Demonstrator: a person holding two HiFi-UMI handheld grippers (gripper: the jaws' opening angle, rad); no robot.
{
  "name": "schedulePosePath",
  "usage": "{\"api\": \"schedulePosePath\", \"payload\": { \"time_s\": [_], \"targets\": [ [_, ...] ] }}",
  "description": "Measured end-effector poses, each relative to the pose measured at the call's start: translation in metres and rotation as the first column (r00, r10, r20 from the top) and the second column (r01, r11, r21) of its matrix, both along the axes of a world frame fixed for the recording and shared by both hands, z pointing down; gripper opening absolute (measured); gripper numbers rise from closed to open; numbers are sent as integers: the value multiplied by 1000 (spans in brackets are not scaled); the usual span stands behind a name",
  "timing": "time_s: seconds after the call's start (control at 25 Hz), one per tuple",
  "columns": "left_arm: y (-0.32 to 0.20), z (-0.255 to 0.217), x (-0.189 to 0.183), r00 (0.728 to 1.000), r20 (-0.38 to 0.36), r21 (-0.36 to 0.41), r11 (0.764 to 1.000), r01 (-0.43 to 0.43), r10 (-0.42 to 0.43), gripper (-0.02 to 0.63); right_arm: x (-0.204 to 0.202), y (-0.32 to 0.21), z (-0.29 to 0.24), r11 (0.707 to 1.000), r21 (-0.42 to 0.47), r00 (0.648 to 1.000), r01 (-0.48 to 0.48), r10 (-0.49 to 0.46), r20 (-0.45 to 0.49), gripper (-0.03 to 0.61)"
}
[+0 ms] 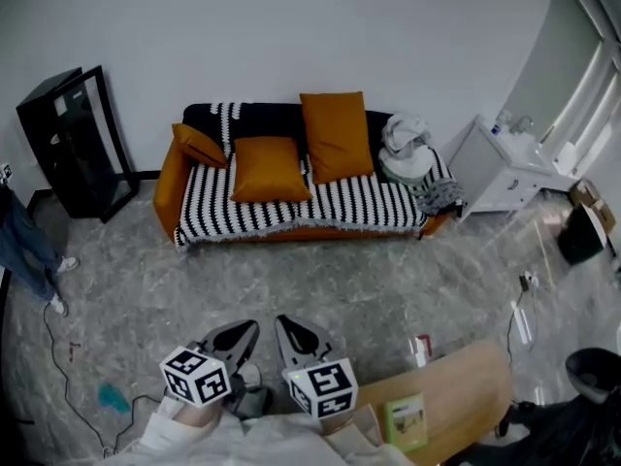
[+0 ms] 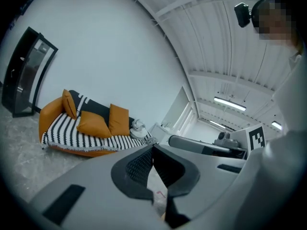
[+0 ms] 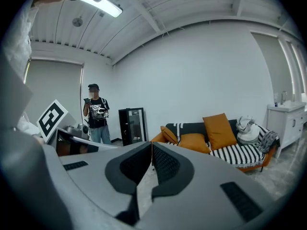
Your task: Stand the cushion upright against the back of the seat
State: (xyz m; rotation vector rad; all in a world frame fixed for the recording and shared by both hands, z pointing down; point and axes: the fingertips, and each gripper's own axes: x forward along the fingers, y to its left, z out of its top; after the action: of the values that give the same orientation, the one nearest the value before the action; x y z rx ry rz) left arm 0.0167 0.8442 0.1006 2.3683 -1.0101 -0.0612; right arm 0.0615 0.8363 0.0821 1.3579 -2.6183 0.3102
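Observation:
An orange sofa [image 1: 171, 187] with a black-and-white striped cover stands against the far wall. Three orange cushions are on it. The middle cushion [image 1: 270, 168] [image 2: 92, 123] [image 3: 194, 142] lies slanted on the seat. A taller cushion [image 1: 337, 136] [image 2: 118, 120] [image 3: 219, 131] stands against the backrest, and a small one [image 1: 199, 146] leans at the left arm. My left gripper [image 1: 247, 326] [image 2: 152, 146] and right gripper [image 1: 283, 320] [image 3: 152, 143] are side by side over the floor, well short of the sofa. Both are shut and hold nothing.
A bundle of clothes [image 1: 408, 149] sits at the sofa's right end. A black cabinet [image 1: 78, 144] stands left of the sofa, a white cabinet [image 1: 505, 168] to its right. A person [image 3: 96, 114] stands at the left. A wooden table [image 1: 456, 396] with a green book [image 1: 406, 420] is beside me.

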Motion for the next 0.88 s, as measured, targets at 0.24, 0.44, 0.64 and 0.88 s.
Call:
{"api": "schedulePosePath", "payload": {
  "time_s": [0.24, 0.44, 0.64, 0.88],
  "targets": [
    [-83, -8, -25, 999, 34, 30, 1000, -7, 6, 8, -23, -84, -24, 996, 76, 997, -51, 47, 53, 14],
    [-137, -4, -43, 999, 52, 30, 999, -8, 7, 8, -46, -135, -19, 997, 60, 997, -41, 37, 62, 14],
    [-173, -3, -44, 997, 69, 40, 999, -27, 25, 8, -50, -169, -17, 997, 46, 997, -57, 54, 58, 14],
    [-199, 13, -35, 997, 15, -28, 997, -71, 72, 8, -36, -195, -6, 996, 21, 992, -91, 89, 93, 14]
  ]
}}
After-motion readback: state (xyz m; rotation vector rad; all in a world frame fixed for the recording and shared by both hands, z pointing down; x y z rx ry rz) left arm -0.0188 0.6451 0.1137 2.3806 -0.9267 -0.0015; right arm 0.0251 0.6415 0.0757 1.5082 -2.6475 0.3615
